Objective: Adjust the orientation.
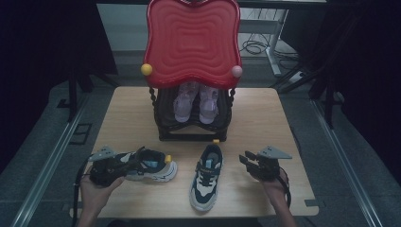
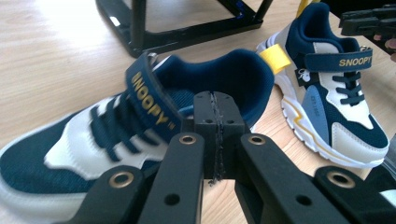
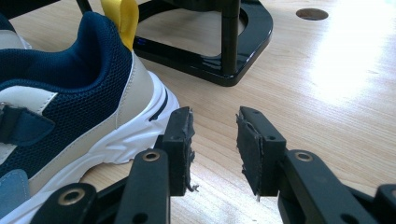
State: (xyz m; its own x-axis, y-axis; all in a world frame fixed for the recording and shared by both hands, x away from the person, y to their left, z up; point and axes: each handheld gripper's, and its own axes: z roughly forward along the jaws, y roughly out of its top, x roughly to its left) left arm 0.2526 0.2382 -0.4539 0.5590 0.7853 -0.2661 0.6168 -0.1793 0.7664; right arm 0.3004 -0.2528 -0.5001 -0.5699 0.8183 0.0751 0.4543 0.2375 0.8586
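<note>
Left gripper view: left gripper (image 2: 215, 122) clamped on sneaker (image 2: 116, 140) collar; right gripper (image 3: 215, 140) released, nothing btwn.

We are seeing two navy-and-white sneakers on the table: the left sneaker (image 1: 150, 166) is tilting on its side, while the right sneaker (image 1: 206, 177) is standing upright, toe toward us.

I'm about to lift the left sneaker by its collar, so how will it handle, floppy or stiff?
The left sneaker looks light: mesh upper, thick foam-like sole. Held at the padded collar by the left gripper, it will probably hang toe-down and the soft edge may flex. The sole should likely stay stiff, so no real sag.
</note>
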